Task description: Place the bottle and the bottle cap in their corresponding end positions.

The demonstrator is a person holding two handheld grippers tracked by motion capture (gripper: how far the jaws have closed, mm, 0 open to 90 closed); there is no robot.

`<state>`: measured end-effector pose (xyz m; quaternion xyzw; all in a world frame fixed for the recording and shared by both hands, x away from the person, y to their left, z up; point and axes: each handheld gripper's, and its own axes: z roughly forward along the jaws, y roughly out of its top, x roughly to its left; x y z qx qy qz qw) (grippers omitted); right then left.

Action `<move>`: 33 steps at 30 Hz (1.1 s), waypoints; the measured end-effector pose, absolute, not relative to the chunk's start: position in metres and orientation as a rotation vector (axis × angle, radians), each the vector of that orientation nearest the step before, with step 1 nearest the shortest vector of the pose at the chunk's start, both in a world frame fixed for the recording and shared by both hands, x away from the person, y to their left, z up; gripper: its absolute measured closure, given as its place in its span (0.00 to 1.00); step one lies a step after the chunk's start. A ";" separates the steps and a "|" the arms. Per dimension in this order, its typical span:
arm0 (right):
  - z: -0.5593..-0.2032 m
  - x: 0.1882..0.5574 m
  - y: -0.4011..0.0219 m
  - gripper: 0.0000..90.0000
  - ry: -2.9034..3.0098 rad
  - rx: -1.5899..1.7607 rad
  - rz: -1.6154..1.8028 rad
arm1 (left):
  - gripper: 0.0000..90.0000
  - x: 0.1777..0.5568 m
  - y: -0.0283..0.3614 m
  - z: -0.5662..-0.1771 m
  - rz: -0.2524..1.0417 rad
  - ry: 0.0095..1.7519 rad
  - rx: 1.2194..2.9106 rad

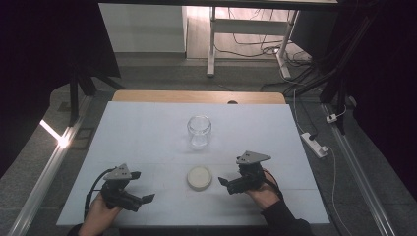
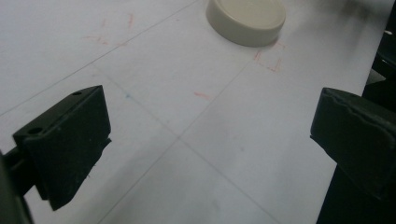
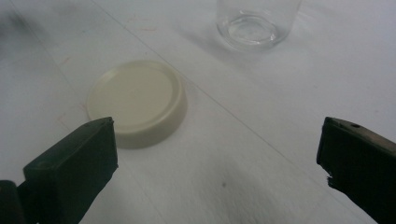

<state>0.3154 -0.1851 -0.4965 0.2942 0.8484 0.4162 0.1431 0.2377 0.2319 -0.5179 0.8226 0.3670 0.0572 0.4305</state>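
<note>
High view: cream lid [image 1: 199,177] lies near of the glass jar [image 1: 199,131], between left gripper [image 1: 142,200] and right gripper [image 1: 225,185].
Left gripper view: jaws wide, empty.
Right gripper view: jaws wide, empty, lid [image 3: 137,102] just ahead. Likely approach step; next, close on the lid.

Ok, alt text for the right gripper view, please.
A cream lid lies flat on the white table, just beyond the left jaw of the open right tongs, which hold nothing. The base of an empty clear glass jar stands farther back, apart from the lid.
</note>
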 end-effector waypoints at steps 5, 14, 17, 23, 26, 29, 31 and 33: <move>-0.498 0.307 -0.199 0.00 2.429 0.881 1.187 | 0.00 0.231 0.243 -0.519 0.153 0.949 2.028; -0.502 0.294 -0.222 0.00 2.409 0.949 1.164 | 0.00 0.221 0.256 -0.520 0.174 0.982 2.019; -0.501 0.288 -0.230 0.00 2.397 0.962 1.147 | 0.00 0.216 0.262 -0.521 0.181 1.000 2.009; -0.499 0.275 -0.249 0.00 2.366 1.011 1.133 | 0.00 0.208 0.273 -0.522 0.203 1.039 1.988; -0.498 0.269 -0.259 0.00 2.347 1.048 1.125 | 0.00 0.205 0.278 -0.522 0.212 1.058 1.987; -0.497 0.263 -0.269 0.00 2.328 1.080 1.118 | 0.00 0.201 0.281 -0.523 0.223 1.081 1.990; -0.497 0.259 -0.276 0.00 2.318 1.105 1.117 | 0.00 0.199 0.283 -0.523 0.229 1.090 1.981; -0.497 0.255 -0.281 0.00 2.308 1.124 1.114 | 0.00 0.196 0.286 -0.523 0.238 1.100 1.977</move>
